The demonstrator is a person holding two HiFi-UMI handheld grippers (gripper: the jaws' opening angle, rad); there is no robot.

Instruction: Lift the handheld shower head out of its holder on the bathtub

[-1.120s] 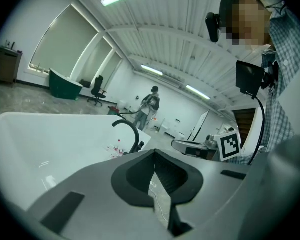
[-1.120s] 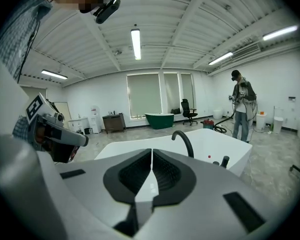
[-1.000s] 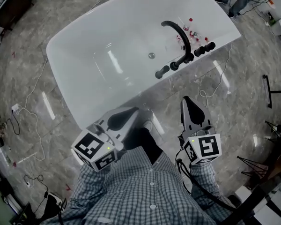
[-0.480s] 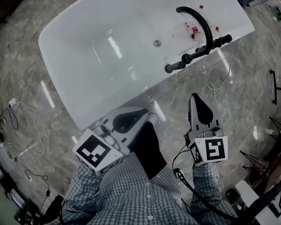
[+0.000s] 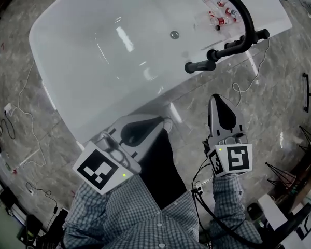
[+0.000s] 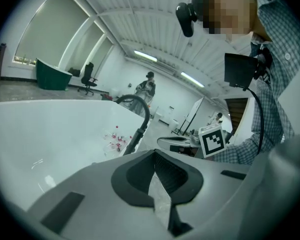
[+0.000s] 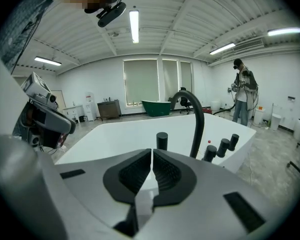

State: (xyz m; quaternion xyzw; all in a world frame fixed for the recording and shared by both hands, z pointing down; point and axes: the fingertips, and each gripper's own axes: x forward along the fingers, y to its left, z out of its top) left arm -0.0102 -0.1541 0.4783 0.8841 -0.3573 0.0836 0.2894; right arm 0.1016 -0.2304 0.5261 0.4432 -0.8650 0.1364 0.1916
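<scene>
L hand-held gripper (image 5: 163,123) & R hand-held gripper (image 5: 217,100) closed, empty, near bathtub (image 5: 83,82).

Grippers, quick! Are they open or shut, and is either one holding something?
Left gripper: shut, holding nothing.
Right gripper: shut, holding nothing.

text: none readable | brands, numbers: none | signs: square markers on left gripper cube (image 5: 100,171); right gripper cube (image 5: 231,160)

Small red-capped bottles (image 5: 220,14), white cable (image 5: 237,90) on marble floor (image 5: 282,87), distant green tub (image 7: 157,107)
</scene>
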